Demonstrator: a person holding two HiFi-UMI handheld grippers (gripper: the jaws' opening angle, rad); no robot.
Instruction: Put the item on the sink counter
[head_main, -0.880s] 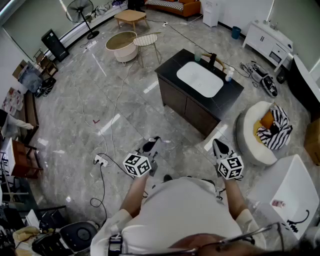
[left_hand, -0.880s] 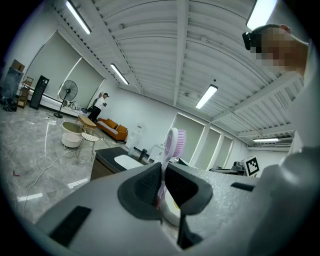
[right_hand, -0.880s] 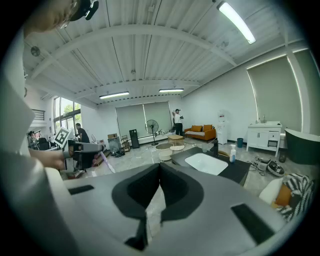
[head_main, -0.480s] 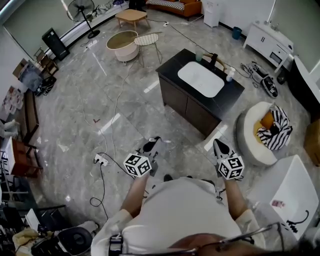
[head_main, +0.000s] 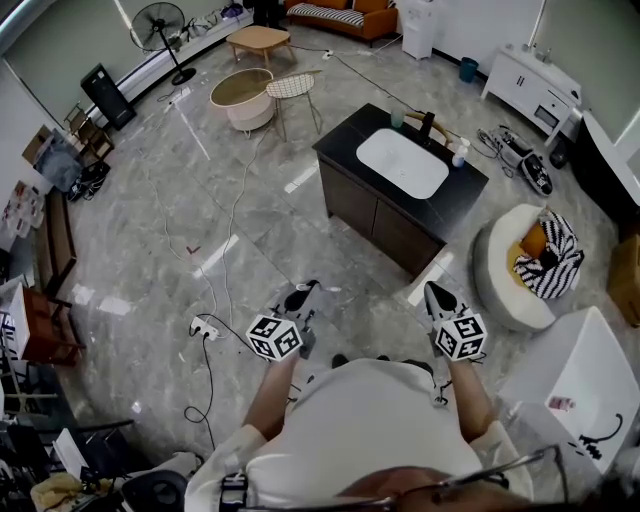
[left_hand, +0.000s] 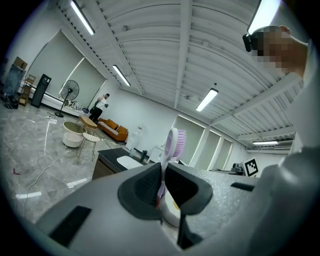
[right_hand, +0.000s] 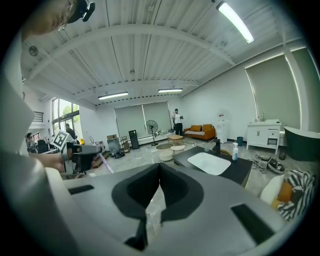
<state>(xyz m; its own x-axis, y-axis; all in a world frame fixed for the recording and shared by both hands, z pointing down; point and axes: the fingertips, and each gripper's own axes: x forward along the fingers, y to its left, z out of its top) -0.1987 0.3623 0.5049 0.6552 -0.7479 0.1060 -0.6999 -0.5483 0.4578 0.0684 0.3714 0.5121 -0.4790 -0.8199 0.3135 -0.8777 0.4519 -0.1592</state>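
- The left gripper (left_hand: 162, 172) has its fingers pinching the handle of a pink toothbrush (left_hand: 173, 144), with the bristle head sticking out beyond them.
- The right gripper (right_hand: 159, 172) has its fingers pressed together and holds nothing.
- The sink worktop (head_main: 462, 192) is well apart from both, across the floor.

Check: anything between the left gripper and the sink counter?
Only bare floor, per the head view, between the left gripper holding the toothbrush and the sink counter.
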